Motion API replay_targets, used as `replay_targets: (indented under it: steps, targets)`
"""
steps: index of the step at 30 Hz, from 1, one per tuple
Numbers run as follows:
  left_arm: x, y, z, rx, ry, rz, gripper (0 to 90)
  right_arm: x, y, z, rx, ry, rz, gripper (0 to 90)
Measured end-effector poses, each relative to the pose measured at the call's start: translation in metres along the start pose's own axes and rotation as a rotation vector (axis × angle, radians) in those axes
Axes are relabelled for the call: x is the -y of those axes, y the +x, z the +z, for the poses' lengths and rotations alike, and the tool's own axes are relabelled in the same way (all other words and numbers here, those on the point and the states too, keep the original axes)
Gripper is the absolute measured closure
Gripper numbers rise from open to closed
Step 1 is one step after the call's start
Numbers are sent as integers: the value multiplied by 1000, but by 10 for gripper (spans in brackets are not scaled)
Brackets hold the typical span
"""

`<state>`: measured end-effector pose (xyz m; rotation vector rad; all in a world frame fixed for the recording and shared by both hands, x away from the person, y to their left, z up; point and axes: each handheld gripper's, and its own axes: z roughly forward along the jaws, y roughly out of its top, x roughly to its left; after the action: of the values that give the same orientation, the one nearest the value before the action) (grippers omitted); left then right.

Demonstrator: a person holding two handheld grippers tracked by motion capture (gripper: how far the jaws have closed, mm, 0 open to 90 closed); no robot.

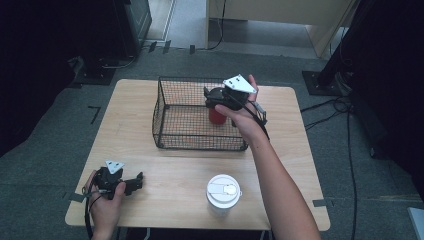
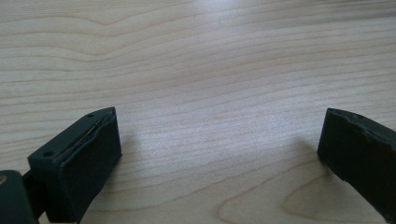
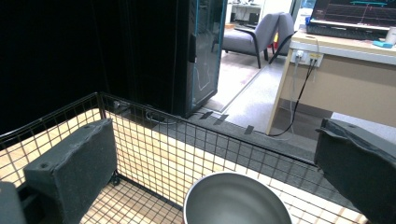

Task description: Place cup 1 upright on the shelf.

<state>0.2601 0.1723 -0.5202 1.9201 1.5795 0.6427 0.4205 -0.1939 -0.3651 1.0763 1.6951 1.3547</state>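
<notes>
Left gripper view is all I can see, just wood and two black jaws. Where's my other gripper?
Observer: The right gripper is over a black wire basket toward the back of the table.
Operator: Is anything in the basket?
Observer: A red cup, right under that gripper.
Operator: Is it grabbing the cup?
Observer: No. The right gripper view shows its jaws wide apart, with the cup's rim below and between them.
</notes>
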Motion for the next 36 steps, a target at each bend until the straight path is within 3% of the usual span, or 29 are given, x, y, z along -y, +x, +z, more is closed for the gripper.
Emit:
replay_targets:
  steps: [12,27,36]
  targets:
    - [0,0,0,0,-1,0,2,3,-6,-42,14,-29,22,0]
    - [0,0,0,0,-1,-1,2,24,-15,-90,35,-42,-6,0]
    - [0,0,0,0,-2,0,2,38,-16,-114,34,-54,1,0]
